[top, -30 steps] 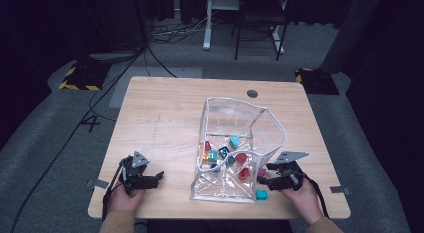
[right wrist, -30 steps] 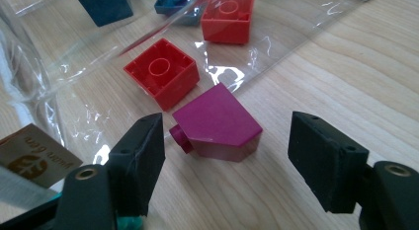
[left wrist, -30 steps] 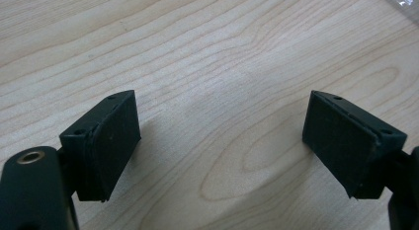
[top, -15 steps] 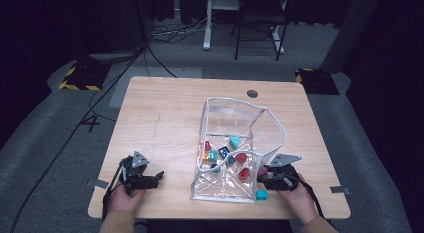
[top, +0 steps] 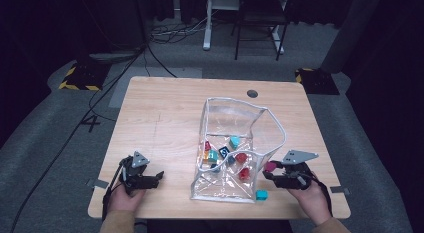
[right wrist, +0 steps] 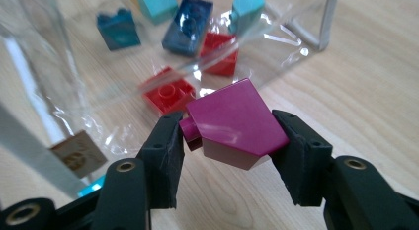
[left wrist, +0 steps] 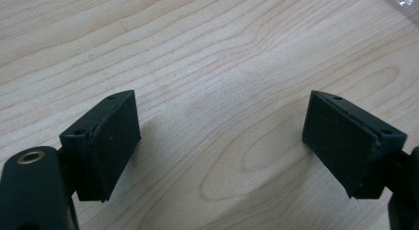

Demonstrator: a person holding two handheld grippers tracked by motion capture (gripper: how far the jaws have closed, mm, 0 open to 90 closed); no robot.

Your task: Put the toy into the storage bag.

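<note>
worktop: you face a pale wood worktop (top: 165, 123) with a round cable hole (top: 252, 93) by its far edge.
floor: grey carpet (top: 50, 143), black cables (top: 150, 53) trailing across it.
corners: yellow-black striped plates (top: 75, 79) to your left and right.
far side: a white desk frame (top: 207, 23) and a dark chair (top: 260, 18).
light: dim room, bright worktop.

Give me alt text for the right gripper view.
The right gripper clamps a magenta brick between its black jaws above the wooden table. Behind it, a clear plastic bag holds red and blue bricks.
</note>
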